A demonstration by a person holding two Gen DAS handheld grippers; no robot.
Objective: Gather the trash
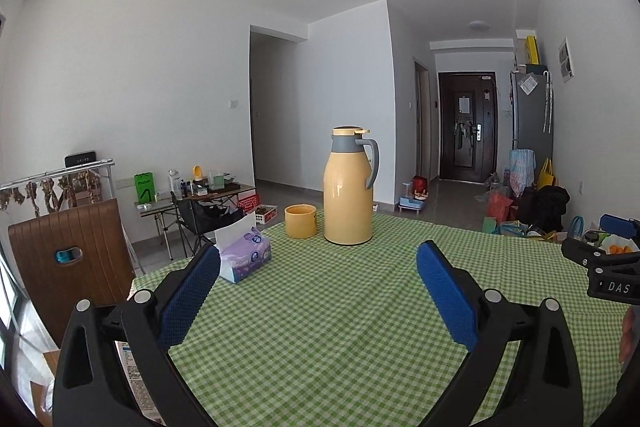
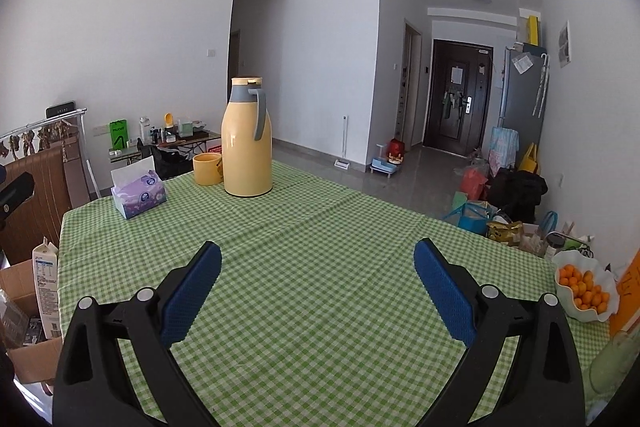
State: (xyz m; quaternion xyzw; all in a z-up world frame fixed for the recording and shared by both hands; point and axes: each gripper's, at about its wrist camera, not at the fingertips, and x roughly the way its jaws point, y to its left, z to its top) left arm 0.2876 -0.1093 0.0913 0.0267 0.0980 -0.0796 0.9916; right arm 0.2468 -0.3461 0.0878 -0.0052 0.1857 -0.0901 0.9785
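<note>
Both grippers hover over a table with a green checked cloth [image 1: 320, 307]. My left gripper [image 1: 318, 259] is open and empty, its blue pads wide apart. My right gripper [image 2: 318, 259] is open and empty too; part of it shows at the right edge of the left wrist view [image 1: 600, 259]. No loose trash shows on the cloth. A cardboard box [image 2: 24, 307] with a white carton [image 2: 46, 283] in it stands on the floor beside the table's left edge.
A yellow thermos jug [image 1: 348, 187] [image 2: 247, 139], a yellow cup [image 1: 301, 220] [image 2: 207, 168] and a purple tissue box [image 1: 245, 254] [image 2: 138, 193] stand at the far side. A white bowl of small oranges [image 2: 584, 287] sits at the right edge. A brown chair back [image 1: 68, 259] stands left.
</note>
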